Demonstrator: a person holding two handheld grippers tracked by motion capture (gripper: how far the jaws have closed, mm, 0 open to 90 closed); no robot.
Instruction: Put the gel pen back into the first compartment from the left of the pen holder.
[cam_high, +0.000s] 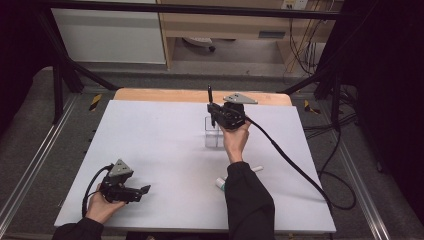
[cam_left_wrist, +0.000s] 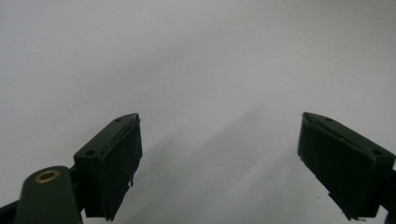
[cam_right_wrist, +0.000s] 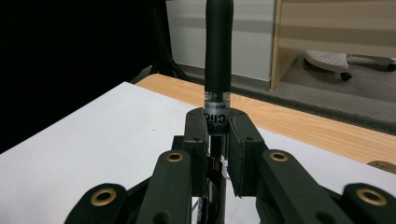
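A black marker (cam_right_wrist: 218, 56) with a clear printed band stands upright between the jaws of my right gripper (cam_right_wrist: 217, 122), which is shut on it. In the high view the right gripper (cam_high: 214, 114) holds the marker (cam_high: 210, 94) just above a small clear box (cam_high: 214, 136) at the back middle of the white table (cam_high: 160, 145). My left gripper (cam_high: 142, 191) rests low at the front left, held in a hand. In the left gripper view its jaws (cam_left_wrist: 219, 140) stand wide open over bare white tabletop, with nothing between them.
Two more pens lie by the right forearm, a white one (cam_high: 256, 169) and one with a green-white end (cam_high: 220, 182). A wooden strip (cam_high: 165, 95) borders the table's far edge. The right gripper's cable (cam_high: 290, 160) trails off to the right.
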